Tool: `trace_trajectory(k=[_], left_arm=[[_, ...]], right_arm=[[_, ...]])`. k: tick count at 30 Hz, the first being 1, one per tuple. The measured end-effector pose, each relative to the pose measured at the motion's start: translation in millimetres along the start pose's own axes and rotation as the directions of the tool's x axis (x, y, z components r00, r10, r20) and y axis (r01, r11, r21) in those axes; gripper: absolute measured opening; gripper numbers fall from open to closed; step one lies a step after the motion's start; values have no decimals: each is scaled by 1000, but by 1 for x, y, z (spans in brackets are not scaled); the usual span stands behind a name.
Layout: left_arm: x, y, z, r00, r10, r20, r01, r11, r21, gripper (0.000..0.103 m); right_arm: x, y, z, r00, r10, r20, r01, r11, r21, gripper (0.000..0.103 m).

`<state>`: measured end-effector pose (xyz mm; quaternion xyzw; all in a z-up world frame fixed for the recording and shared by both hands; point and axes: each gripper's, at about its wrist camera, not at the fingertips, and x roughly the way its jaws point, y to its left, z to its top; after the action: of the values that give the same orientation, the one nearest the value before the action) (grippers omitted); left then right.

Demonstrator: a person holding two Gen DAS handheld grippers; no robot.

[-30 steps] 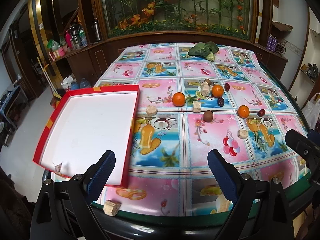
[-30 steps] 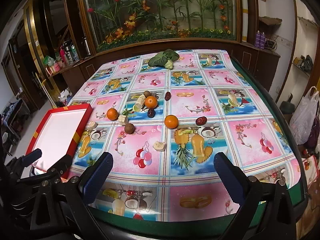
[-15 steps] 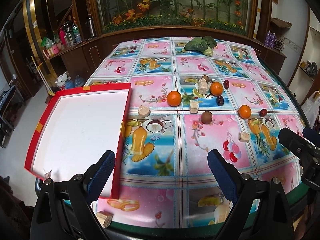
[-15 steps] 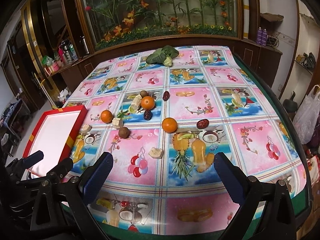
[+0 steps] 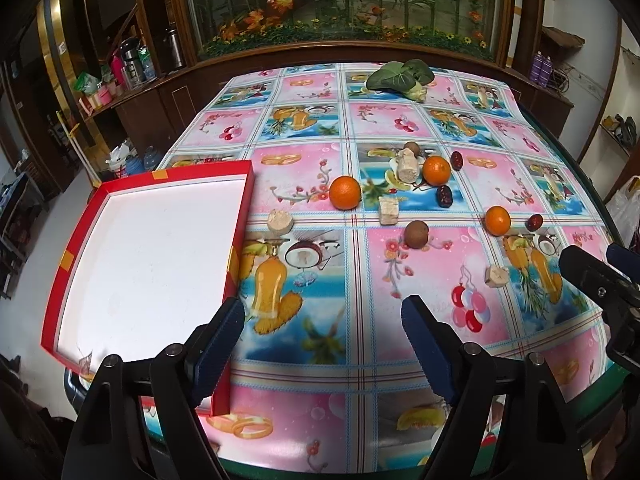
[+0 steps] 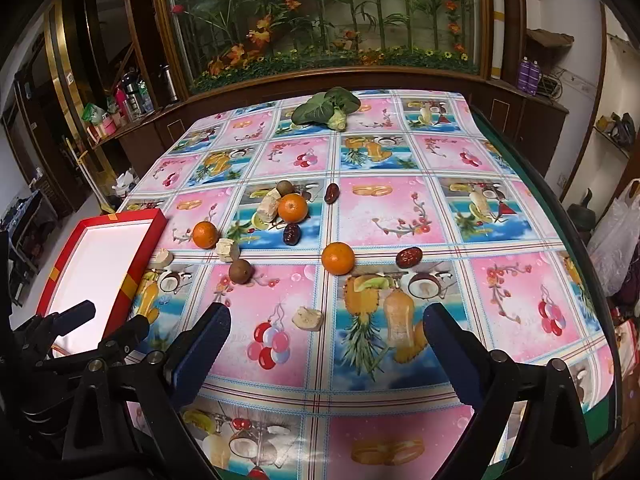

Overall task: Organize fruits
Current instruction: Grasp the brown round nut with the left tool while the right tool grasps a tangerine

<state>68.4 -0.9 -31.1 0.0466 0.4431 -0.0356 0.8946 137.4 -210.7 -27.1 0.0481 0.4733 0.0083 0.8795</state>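
Glossy fruit-print tablecloth (image 5: 304, 128) before a planted glass cabinet (image 6: 320, 12), your oranges (image 5: 345, 193) scattered mid-table right of the red-rimmed white tray (image 5: 152, 248), your left gripper (image 5: 320, 344) angled down, empty jaws closing, right gripper (image 6: 324, 348) wide, empty.

A glossy, smooth plastic-looking cloth (image 5: 400, 288) printed with fruit covers the desk and catches the light. On the left, the tray (image 5: 240, 216) has a red, card-like rim with tape patches and a matt white floor. The oranges (image 5: 345, 193) have a dimpled, faintly shiny peel; the dark red dates (image 6: 409, 257) look wrinkled. The pale chunks (image 6: 307, 319) look dry and rough. The cabinet (image 6: 360, 84) on the far side is polished dark wood.
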Motion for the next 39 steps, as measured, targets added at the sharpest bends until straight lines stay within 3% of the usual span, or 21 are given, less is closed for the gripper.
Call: trace_trajectory(k=[8,17,22,31,39], left_arm=[[2,-2,3,1000,2,0,-2,1000,-1,79],[9,-4,8,1000,-6,-14,6,1000,9,70],[21,-3,13,998,-39,-45,39,999,7,59],[47,-1,35,989,-118,-90,118,993,-2,57],[81,-6,49,975,-170,-144,172,985,-1,47]], right_arm=[[3,-1,5,1000,-5,2,5,1000,-3,95],[10,-1,7,1000,3,-9,-3,1000,-9,87],[19,-4,8,999,24,-29,-24,1000,-6,76],[44,-11,14,994,82,-74,-83,997,0,66],[68,-15,25,990,98,-97,-100,995,-12,56]])
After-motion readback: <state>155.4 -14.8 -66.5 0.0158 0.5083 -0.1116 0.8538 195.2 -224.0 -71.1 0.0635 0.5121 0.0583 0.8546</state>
